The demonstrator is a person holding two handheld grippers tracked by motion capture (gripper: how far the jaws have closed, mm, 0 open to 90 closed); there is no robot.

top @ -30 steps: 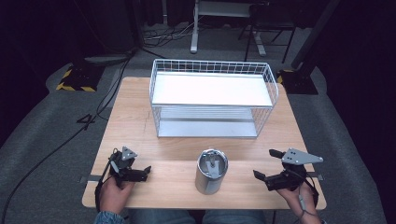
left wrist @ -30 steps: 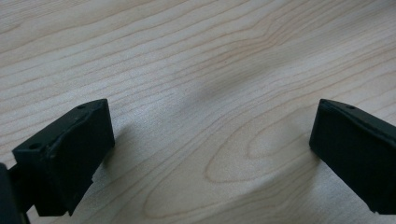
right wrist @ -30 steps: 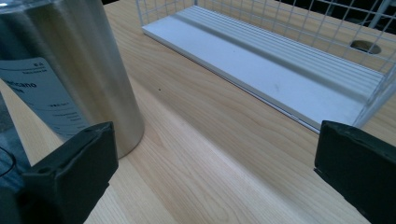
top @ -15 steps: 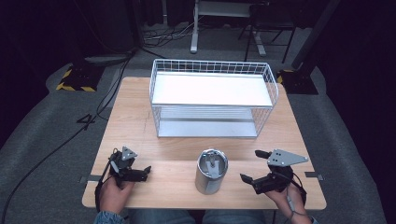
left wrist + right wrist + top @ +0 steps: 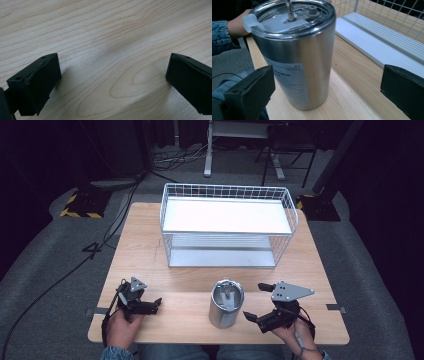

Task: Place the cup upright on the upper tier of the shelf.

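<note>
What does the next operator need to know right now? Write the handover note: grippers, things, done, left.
Right gripper: open, jaws either side of the steel tumbler without touching it.
Left gripper: open, low over bare wood at the table's near left, nothing between its jaws.
Tumbler: upright, lid on, at the near edge in front of the white wire basket.
Done: right gripper lined up on the tumbler.
Left: close on the tumbler and lift it, probably to the basket.

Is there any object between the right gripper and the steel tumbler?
No, nothing visible. The right gripper is open beside the steel tumbler, with bare wooden table between them; the right gripper view shows the tumbler directly ahead of the jaws.
</note>
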